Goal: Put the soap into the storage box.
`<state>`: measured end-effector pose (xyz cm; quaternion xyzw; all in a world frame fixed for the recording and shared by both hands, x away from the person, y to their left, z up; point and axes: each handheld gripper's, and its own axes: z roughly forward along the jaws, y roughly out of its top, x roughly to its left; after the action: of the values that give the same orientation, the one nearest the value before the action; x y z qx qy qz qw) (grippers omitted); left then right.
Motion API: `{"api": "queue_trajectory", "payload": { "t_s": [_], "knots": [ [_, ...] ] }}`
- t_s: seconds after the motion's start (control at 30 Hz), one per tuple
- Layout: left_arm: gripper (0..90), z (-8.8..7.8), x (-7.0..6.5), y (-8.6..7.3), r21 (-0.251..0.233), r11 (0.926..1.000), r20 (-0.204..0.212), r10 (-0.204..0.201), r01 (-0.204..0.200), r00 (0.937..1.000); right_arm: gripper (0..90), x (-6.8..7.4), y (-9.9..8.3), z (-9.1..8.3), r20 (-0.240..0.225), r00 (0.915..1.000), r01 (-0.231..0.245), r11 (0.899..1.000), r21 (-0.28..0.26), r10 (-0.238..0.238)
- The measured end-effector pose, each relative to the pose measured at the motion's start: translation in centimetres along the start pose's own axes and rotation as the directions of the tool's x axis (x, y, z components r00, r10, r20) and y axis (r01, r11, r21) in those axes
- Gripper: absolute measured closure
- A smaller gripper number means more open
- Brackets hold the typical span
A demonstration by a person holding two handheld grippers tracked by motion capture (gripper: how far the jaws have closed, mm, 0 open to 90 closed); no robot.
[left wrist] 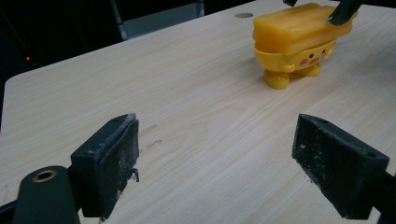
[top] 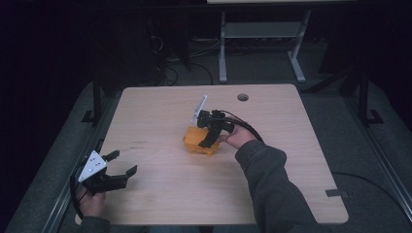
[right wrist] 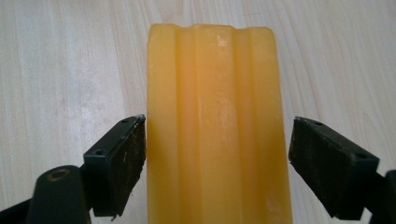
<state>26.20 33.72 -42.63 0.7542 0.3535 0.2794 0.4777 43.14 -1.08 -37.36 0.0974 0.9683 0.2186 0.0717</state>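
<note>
So nearest to the person, the left gripper [top: 116,170] sits at the near left corner of the table [top: 160,204], well apart from the yellow toy [top: 197,141], jaws spread wide with nothing between them. It's just parked there, pointing roughly toward the toy.

Further out, about mid-table, is the toy itself, and the right gripper [right wrist: 217,154] is over its top. In the right gripper view the jaws straddle the toy's ridged yellow lid. The left pad looks like it's touching or just about touching the side, while the right pad is clearly off it with a gap showing. So it's open around the lid, not clamped yet.

My guess at the step: grabbing the top piece. To do it well I'd centre the jaws first so both pads meet the sides together; otherwise the near pad shoves the toy sideways as it closes. I'd also keep the pads flat to the long sides and low enough to get real contact.

Looks-wise, the toy is a glossy yellow-orange plastic character, seen best in the left gripper view [left wrist: 299,39]: a flat grooved slab on top, a rounded body below with pink cheeks and a little face, and two stubby feet planted on the wood. The slab's smooth, so it could slip.

Beyond the toy, near the far edge, there's a round cable hole [top: 242,97].
</note>
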Motion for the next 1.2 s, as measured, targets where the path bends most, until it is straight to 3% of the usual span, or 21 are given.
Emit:
{"api": "queue_trajectory", "payload": {
  "t_s": [0.47, 1.2],
  "knots": [
    [13.9, 0.0, 0.0, 0.0, 0.002, 1.0, 0.001, -0.001, 0.001, 1.0, 18.4, 0.2, -1.7, -2.0, 0.03, 0.9992, -0.025, 0.999, -0.045, 0.026],
    [13.9, 0.0, -0.1, 0.0, 0.009, 0.9999, 0.002, 0.006, -0.006, 1.0, 18.5, 0.5, -4.5, -4.1, 0.062, 0.9961, -0.059, 0.996, -0.069, 0.063]
  ]
}}
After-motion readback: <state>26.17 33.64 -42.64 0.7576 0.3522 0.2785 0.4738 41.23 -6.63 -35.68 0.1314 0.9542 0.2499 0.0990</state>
